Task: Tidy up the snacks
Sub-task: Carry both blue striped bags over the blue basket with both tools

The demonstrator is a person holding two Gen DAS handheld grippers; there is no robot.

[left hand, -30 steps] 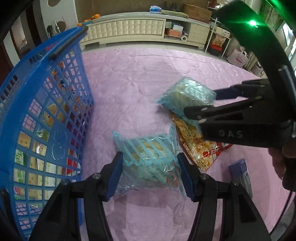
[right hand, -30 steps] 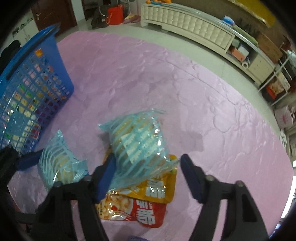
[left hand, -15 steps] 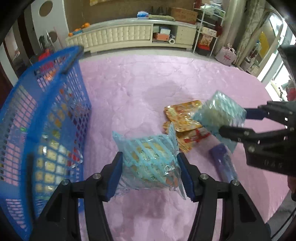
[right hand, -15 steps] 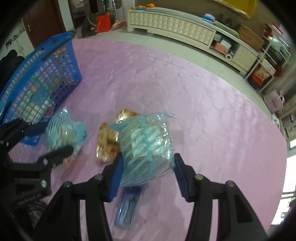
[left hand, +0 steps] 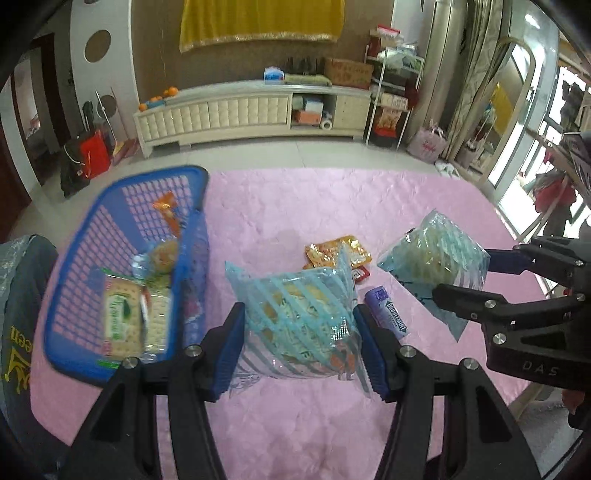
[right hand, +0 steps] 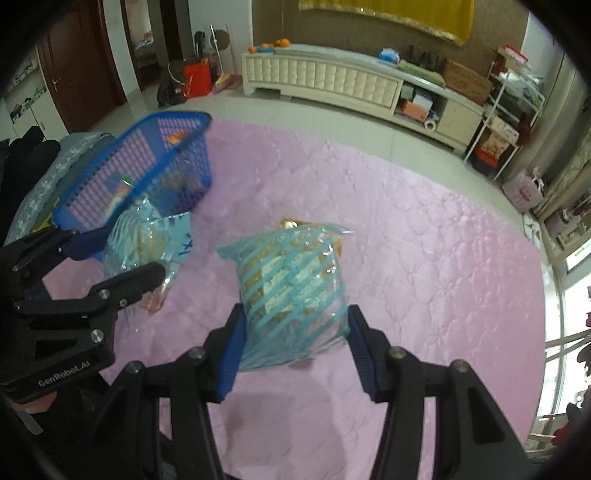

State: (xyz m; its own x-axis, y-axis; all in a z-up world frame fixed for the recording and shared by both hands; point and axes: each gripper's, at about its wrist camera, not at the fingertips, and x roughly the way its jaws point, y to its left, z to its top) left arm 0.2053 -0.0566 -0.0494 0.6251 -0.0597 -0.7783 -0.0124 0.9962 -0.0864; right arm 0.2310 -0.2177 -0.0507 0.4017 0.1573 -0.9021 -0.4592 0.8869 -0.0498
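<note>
Left gripper clamped on a blue striped snack bag, right gripper clamped on another striped bag, both above the pink cloth, blue basket at left

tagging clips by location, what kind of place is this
Most likely a home living room. A long cream tufted low cabinet runs along the far wall under a yellow gold-trimmed cloth hanging, and a blue plastic lattice basket of snacks sits on a table under a pink quilted cover.
</note>
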